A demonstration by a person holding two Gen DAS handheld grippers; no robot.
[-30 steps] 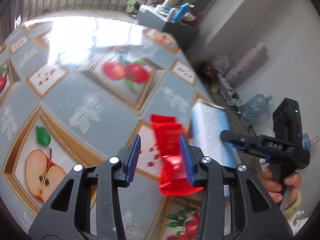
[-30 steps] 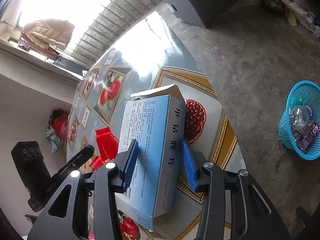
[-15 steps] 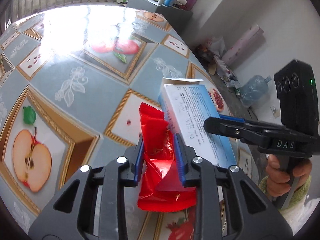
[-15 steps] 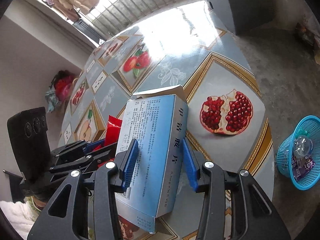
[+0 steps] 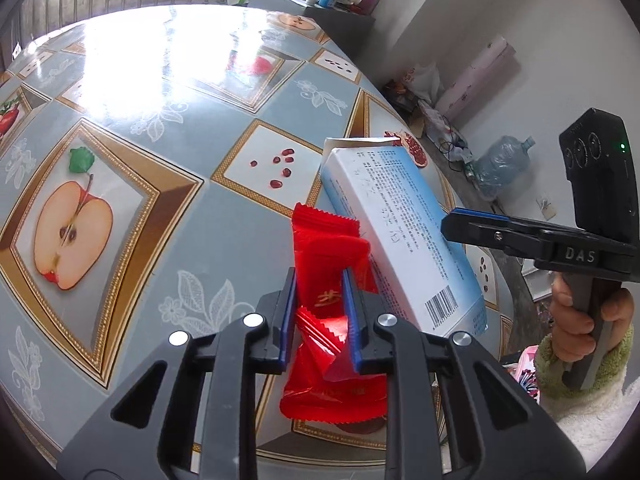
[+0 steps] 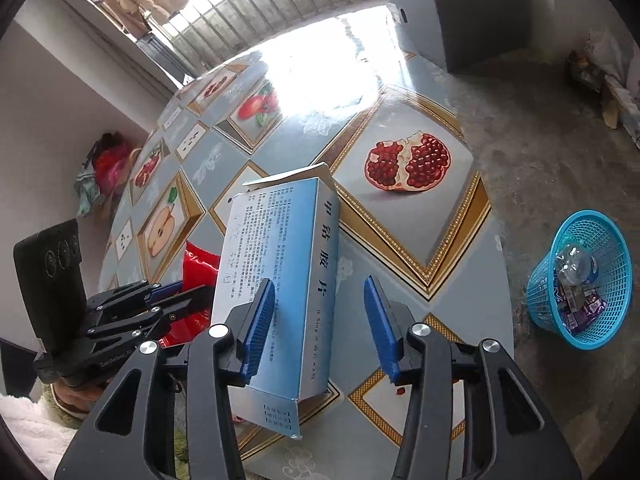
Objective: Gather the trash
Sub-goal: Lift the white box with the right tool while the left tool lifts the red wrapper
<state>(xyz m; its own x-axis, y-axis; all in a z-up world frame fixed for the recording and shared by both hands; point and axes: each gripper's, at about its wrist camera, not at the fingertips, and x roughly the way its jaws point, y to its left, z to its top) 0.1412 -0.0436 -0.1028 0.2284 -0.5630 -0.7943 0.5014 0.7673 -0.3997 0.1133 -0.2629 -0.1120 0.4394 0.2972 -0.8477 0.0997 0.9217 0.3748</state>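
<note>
A red snack wrapper [image 5: 320, 248] lies crumpled on the fruit-print table [image 5: 180, 168]. My left gripper [image 5: 320, 276] is closing, and its blue pads press the wrapper from both sides. Right beside it is a blue-and-white medicine box [image 6: 280, 232], with its flap open at the far end. The box sits between the jaws of my right gripper [image 6: 318, 282], which are opening. The left pad still touches the box and the right pad stands clear of it. In the left wrist view the box [image 5: 392, 208] leans against the wrapper.
A blue mesh basket [image 6: 576, 216] holding a plastic bottle and wrappers stands on the concrete floor, right of the table edge. A grey cabinet [image 6: 452, 12] stands behind the table. A water jug [image 5: 500, 164] and clutter line the wall.
The left jaws have narrowed onto the red wrapper, which was loose between them before. The right jaws have widened, and the right pad has come off the box. Both grippers shifted across the table.
</note>
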